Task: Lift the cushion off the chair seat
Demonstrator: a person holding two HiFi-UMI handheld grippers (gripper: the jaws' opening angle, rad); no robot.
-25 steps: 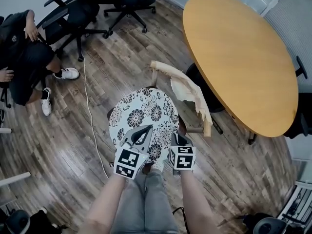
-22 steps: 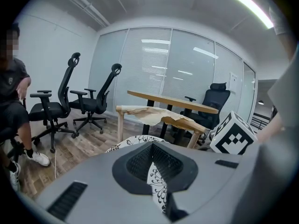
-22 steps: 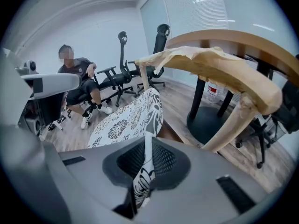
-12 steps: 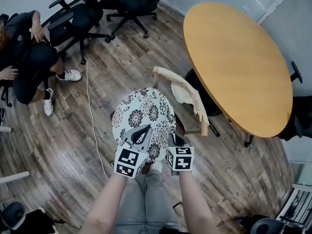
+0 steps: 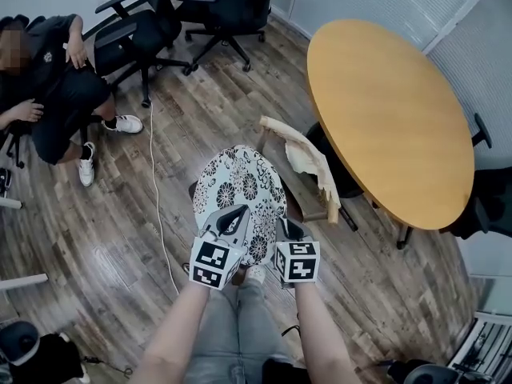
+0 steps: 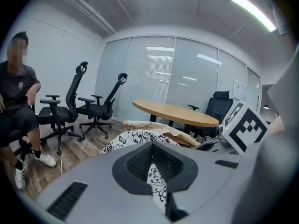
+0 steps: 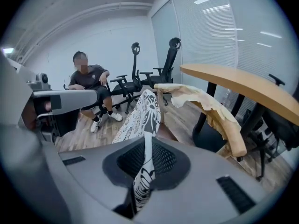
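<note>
The round cushion (image 5: 240, 184), white with black flowers, hangs tilted above the wooden chair seat (image 5: 293, 192), near edge raised. My left gripper (image 5: 231, 222) is shut on that near edge, and the fabric (image 6: 140, 136) runs pinched between its pads (image 6: 164, 164). My right gripper (image 5: 289, 230) is shut on the same edge further right. In the right gripper view the cushion (image 7: 147, 108) stands almost on edge out of the closed jaws (image 7: 145, 171). The chair's worn, peeling backrest (image 5: 309, 162) rises just right of the cushion. The cushion hides most of the seat.
A round wooden table (image 5: 392, 106) stands close behind the chair at the right. A person (image 5: 52, 94) sits at the far left beside black office chairs (image 5: 144, 26). A white cable (image 5: 156, 206) lies on the wood floor left of the chair.
Both grippers have risen with the cushion's near edge. The cushion has tipped up steeper and looks narrower from above. More of the seat shows at its right.
</note>
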